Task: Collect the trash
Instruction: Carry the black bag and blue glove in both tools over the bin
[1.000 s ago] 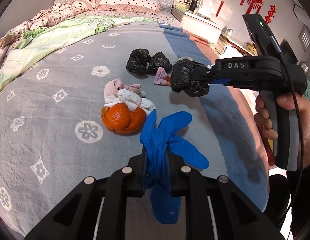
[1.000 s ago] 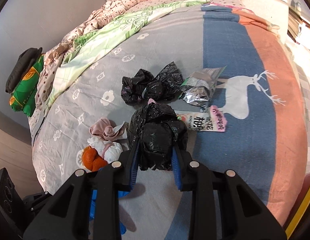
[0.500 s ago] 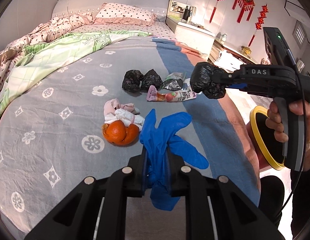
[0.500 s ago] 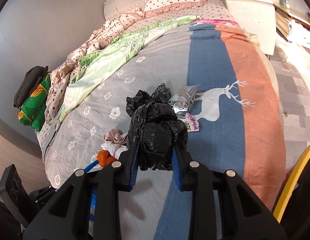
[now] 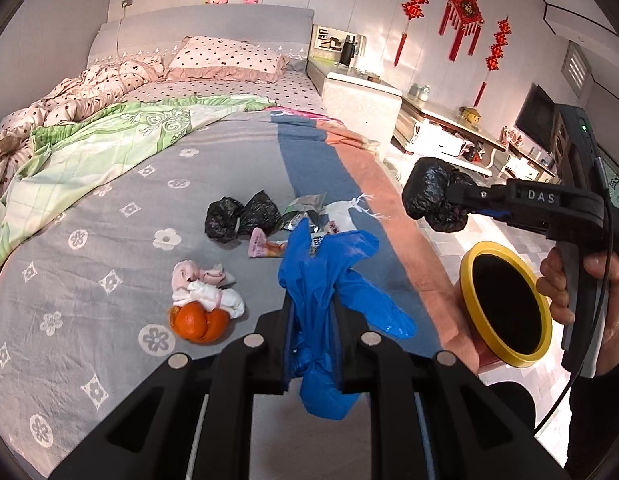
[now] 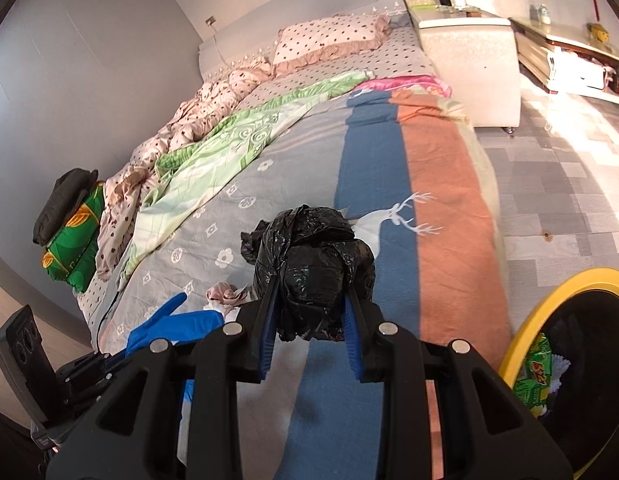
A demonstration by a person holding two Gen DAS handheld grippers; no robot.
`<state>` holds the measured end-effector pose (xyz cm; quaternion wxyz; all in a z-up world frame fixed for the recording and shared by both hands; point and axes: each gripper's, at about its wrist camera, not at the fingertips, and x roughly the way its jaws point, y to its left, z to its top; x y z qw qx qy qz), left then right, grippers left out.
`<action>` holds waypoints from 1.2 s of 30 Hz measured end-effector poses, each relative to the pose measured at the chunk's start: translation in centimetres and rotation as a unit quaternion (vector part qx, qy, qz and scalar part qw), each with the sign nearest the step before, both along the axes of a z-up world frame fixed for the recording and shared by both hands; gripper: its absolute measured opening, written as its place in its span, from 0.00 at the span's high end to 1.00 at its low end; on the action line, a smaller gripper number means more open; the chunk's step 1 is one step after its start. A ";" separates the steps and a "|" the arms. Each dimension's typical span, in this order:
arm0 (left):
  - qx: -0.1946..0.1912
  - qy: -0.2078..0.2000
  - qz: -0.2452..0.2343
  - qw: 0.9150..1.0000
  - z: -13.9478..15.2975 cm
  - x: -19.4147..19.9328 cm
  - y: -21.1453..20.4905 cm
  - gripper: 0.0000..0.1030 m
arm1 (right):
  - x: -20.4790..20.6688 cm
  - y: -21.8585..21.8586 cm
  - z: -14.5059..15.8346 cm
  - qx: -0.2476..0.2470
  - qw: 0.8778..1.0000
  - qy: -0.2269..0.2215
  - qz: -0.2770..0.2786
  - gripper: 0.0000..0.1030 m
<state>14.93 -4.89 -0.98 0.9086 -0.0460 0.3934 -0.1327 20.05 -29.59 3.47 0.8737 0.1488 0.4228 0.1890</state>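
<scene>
Now that we have lifted both tools clear of the bed (image 5: 229, 168), each carries a load: over the last second the right gripper (image 6: 311, 312) has swung off the blanket toward the yellow-rimmed bin (image 5: 505, 304), which was out of sight a second ago and now sits just below and beside it. Its fingers are closed tight around a crumpled black bag (image 6: 309, 256), held in the air near the bin's mouth but not yet over it. Our left gripper (image 5: 311, 344) has risen too, pinching a blue glove (image 5: 329, 272) that hangs loose between its fingers, above the bed's near edge.

We judge the carry is nearly done for the black bag; it needs to come over the opening before we let go. The glove should follow. A green wrapper (image 6: 535, 376) already lies inside the bin.

On the bed remain two more black bags (image 5: 241, 218), a pink wrapper (image 5: 263, 246), a silver foil packet (image 5: 303, 210), wadded tissue (image 5: 207, 290) and orange peel (image 5: 197, 322).
</scene>
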 end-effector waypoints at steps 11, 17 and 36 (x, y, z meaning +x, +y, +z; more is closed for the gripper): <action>-0.007 -0.021 -0.042 0.999 2.7 2.0 -6.2 0.87 | -1.9 -8.5 1.6 0.020 0.998 -0.017 -0.062 0.73; -0.010 -0.019 -0.067 0.997 3.3 2.9 -9.7 0.87 | -3.3 -13.1 2.2 0.023 0.995 -0.026 -0.095 0.73; 0.018 0.004 -0.163 0.987 1.3 5.5 -23.8 0.87 | -6.7 -25.4 -0.2 0.018 0.982 -0.011 -0.190 0.73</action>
